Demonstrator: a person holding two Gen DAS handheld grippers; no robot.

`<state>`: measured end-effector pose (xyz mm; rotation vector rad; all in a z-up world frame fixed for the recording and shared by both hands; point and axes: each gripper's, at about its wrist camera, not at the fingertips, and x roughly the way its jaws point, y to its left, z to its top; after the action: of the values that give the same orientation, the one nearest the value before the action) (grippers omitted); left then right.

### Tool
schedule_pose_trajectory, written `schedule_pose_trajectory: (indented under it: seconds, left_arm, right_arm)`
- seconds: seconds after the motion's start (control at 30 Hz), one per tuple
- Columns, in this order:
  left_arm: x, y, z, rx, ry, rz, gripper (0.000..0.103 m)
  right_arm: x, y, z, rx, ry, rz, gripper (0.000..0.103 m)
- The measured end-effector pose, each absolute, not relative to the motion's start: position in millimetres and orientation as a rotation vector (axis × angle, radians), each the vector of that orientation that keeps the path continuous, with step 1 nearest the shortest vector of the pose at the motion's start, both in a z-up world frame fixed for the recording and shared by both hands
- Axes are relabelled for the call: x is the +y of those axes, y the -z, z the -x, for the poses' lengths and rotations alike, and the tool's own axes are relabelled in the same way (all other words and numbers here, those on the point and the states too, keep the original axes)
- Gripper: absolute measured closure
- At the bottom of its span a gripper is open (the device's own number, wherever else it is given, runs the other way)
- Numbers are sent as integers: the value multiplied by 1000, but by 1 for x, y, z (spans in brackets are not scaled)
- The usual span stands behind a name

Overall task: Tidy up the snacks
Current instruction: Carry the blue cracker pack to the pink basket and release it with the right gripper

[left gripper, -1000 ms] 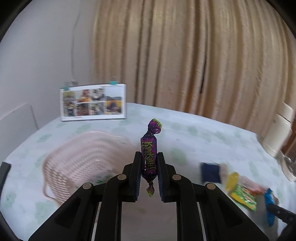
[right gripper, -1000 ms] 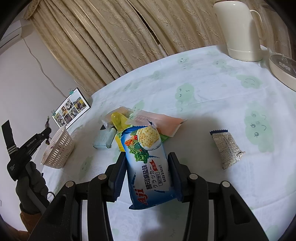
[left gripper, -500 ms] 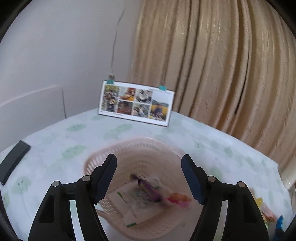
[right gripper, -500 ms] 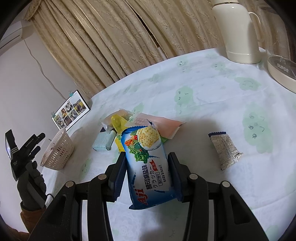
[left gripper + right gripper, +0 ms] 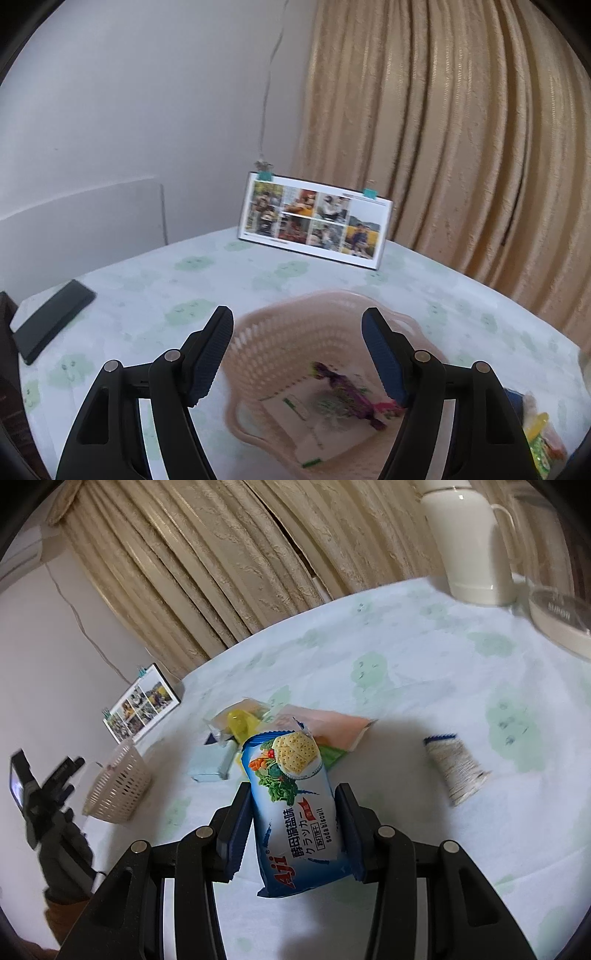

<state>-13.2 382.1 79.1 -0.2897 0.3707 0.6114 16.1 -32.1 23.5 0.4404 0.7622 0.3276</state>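
Note:
My left gripper (image 5: 297,354) hangs open just above the pink lattice basket (image 5: 295,332). Inside the basket lies a purple wrapped candy (image 5: 347,391) on top of other packets. My right gripper (image 5: 293,825) is shut on a blue soda biscuit packet (image 5: 295,805), held above the tablecloth. Beyond it sits a heap of snacks (image 5: 258,727): a yellow one, a pale blue box and a pink packet. In the right wrist view the basket (image 5: 120,779) stands far left, with the left gripper (image 5: 68,773) beside it, held by a gloved hand.
A photo card (image 5: 314,221) stands behind the basket, a black phone (image 5: 51,321) lies at the left table edge. A grey striped packet (image 5: 456,768) lies to the right. A white kettle (image 5: 469,542) and an appliance rim (image 5: 561,624) stand far right. Curtains hang behind the table.
The left gripper swung over the basket, opened and let the purple candy drop in. The right gripper kept hold of the biscuit packet and barely moved.

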Motion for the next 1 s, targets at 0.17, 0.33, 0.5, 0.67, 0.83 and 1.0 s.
schedule_pose_trajectory:
  seconds: [0.17, 0.33, 0.5, 0.67, 0.83, 1.0]
  left_arm:
    - [394, -77, 21, 361, -662, 327, 30]
    - [399, -76, 26, 344, -676, 351, 30]
    - [400, -77, 30, 326, -684, 368, 30]
    - [402, -79, 40, 290, -707, 392, 30]
    - [401, -83, 47, 254, -704, 408, 30]
    - [402, -86, 55, 217, -724, 431, 30]
  right_arm:
    - [-1, -42, -17, 735, -399, -420, 61]
    - [54, -69, -30, 713, -526, -363, 61]
    - [113, -85, -51, 723, -646, -356, 61]
    - [167, -99, -67, 719, -730, -329, 61]
    - [211, -101, -77, 739, -790, -314, 60]
    - [246, -96, -81, 782, -835, -322, 60]
